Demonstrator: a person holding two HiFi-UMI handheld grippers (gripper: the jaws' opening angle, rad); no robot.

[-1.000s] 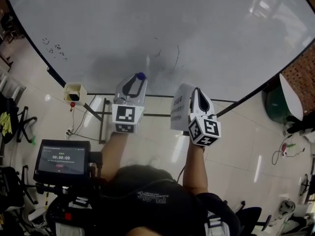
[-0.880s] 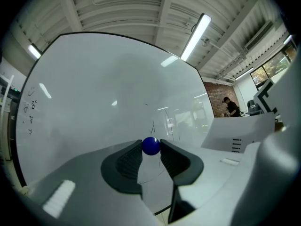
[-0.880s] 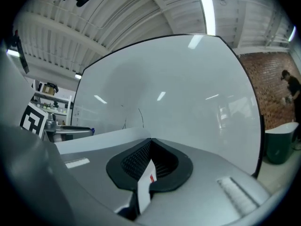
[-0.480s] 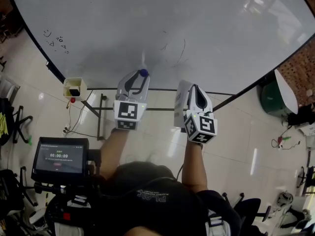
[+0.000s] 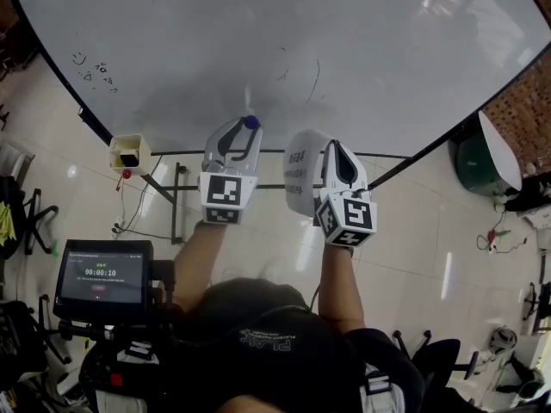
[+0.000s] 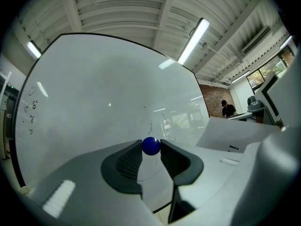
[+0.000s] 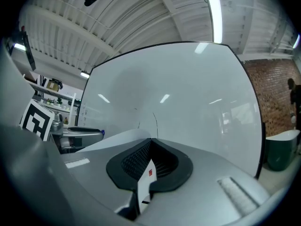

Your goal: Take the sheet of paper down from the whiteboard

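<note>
The right gripper [image 5: 332,147] stays clamped on the sheet of paper [image 5: 299,179], which now hangs clear of the whiteboard [image 5: 258,41] and has swung further left than a moment ago. The left gripper [image 5: 245,132] pinches the blue magnet [image 6: 151,145]. Removal appears essentially complete.

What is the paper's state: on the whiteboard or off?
Off. The right gripper, shut on the paper, holds it away from the whiteboard; its free edge curls.
</note>
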